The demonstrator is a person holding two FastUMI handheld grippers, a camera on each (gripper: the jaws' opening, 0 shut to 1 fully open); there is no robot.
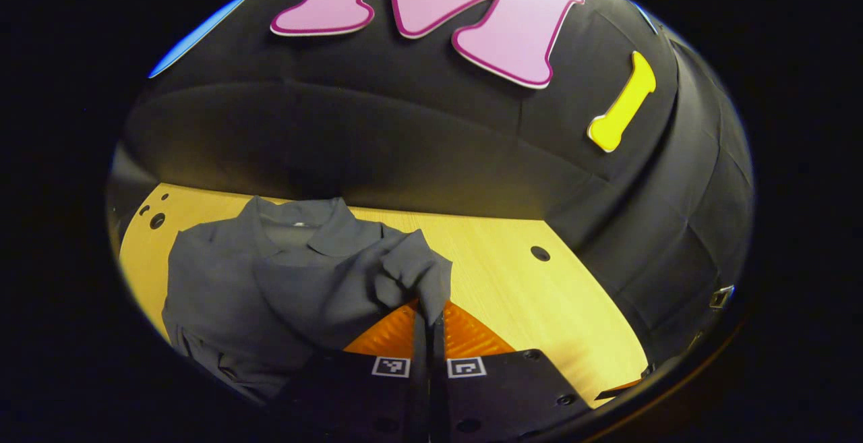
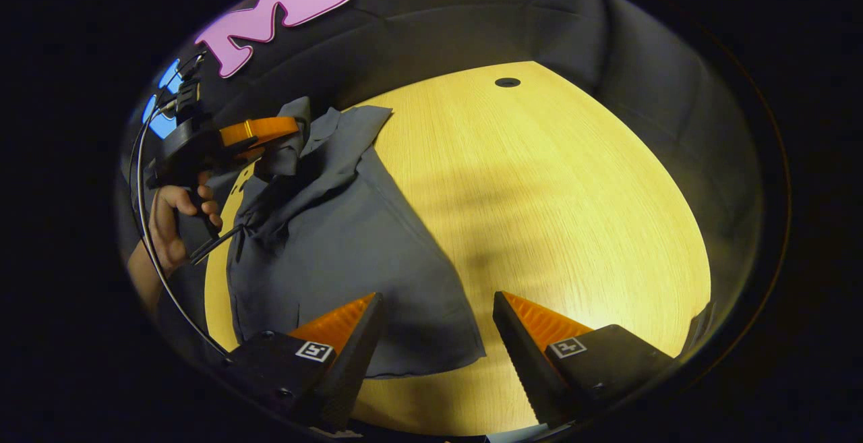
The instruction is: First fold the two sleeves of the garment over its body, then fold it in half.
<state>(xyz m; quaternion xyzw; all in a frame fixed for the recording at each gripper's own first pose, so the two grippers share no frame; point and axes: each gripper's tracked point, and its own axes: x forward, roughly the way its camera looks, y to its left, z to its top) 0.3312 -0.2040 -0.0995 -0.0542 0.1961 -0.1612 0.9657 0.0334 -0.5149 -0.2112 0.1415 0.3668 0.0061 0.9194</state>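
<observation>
- Left gripper view: your left gripper (image 1: 429, 315) is clamped on a sleeve (image 1: 411, 271), lifted over the garment (image 1: 270, 288) on the table (image 1: 526, 294).
- Sleeve-folding step; next, lay it across the body.
- Your right gripper (image 2: 435, 335) hangs parted.

I see a plain dark grey garment (image 2: 337, 241) on a yellow wood-grain surface (image 2: 553, 193) dotted with black holes. My left gripper (image 1: 429, 308) and right gripper (image 2: 438, 335) both have ribbed orange fingers on black bodies, each with 2 black-and-white square markers.
</observation>
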